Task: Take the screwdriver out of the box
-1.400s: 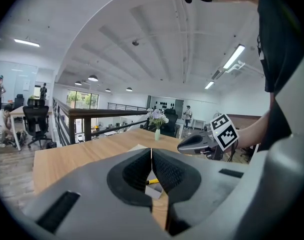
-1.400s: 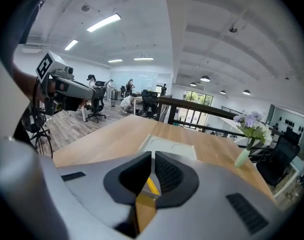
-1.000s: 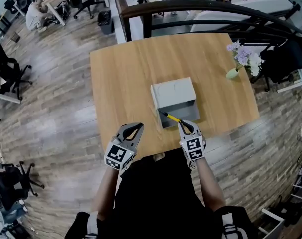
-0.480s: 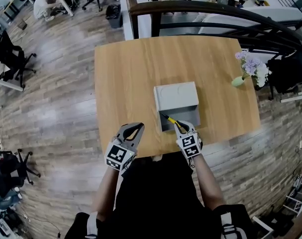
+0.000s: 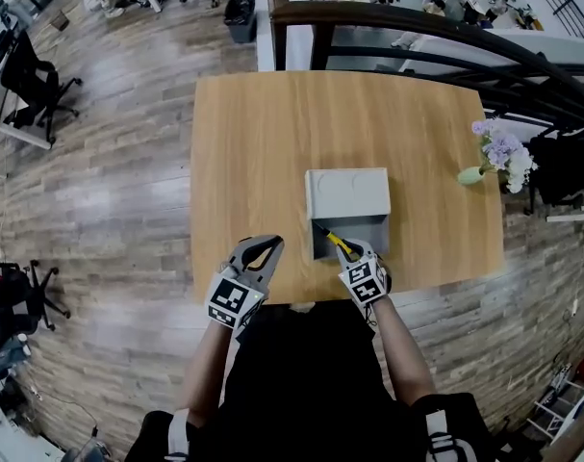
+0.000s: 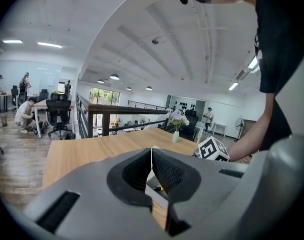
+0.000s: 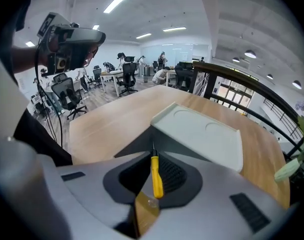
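Observation:
A grey box point(image 5: 346, 192) stands on the wooden table point(image 5: 253, 152), its dark open side turned toward me. My right gripper point(image 5: 353, 249) is just in front of that opening, shut on a yellow-handled screwdriver point(image 5: 337, 241) whose dark tip points at the opening's left edge. In the right gripper view the yellow screwdriver point(image 7: 155, 177) lies between the jaws of the right gripper point(image 7: 153, 159), with the box point(image 7: 199, 136) close ahead. My left gripper point(image 5: 265, 246) hovers at the table's near edge, left of the box, shut with nothing in it; the left gripper point(image 6: 152, 160) shows its jaws pressed together.
A small vase of pale flowers point(image 5: 498, 154) stands at the table's right edge. A dark curved railing point(image 5: 417, 27) runs beyond the far side. Office chairs point(image 5: 37, 75) and desks stand on the plank floor to the left.
The head view has drifted, so the table sits lower and further right in the picture. The right gripper still holds the screwdriver at the box's open side. The left gripper has barely moved.

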Available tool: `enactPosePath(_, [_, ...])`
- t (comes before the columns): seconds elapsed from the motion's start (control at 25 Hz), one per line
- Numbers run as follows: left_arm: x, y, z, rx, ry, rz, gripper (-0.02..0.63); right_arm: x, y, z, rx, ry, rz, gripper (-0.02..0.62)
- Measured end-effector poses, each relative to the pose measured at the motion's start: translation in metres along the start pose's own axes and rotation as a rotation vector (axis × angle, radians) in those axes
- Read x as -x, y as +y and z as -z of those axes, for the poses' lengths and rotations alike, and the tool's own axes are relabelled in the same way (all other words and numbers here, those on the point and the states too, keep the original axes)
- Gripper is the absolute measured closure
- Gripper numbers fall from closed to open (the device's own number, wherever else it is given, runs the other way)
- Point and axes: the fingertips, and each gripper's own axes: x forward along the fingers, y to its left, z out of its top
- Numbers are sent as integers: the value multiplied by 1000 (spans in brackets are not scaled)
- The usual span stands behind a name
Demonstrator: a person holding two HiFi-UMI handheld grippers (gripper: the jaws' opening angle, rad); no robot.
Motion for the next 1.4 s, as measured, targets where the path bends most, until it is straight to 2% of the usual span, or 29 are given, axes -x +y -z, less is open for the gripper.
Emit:
enactPosePath(0.24, [-1,10,4,33,10,-48,581,-24,1,1,66,54,-61,554])
enactPosePath(0.76, [-3,16,11,71,29,-94,581,-57,2,19,101,137,-162,528])
enactPosePath(1.2, [-1,17,13,67,46,-115,581,-74,1,36,114,210,-191,486])
enactPosePath(1.4, [2,17,12,69,47,-122,581,-80,1,40,124,237,-189,486])
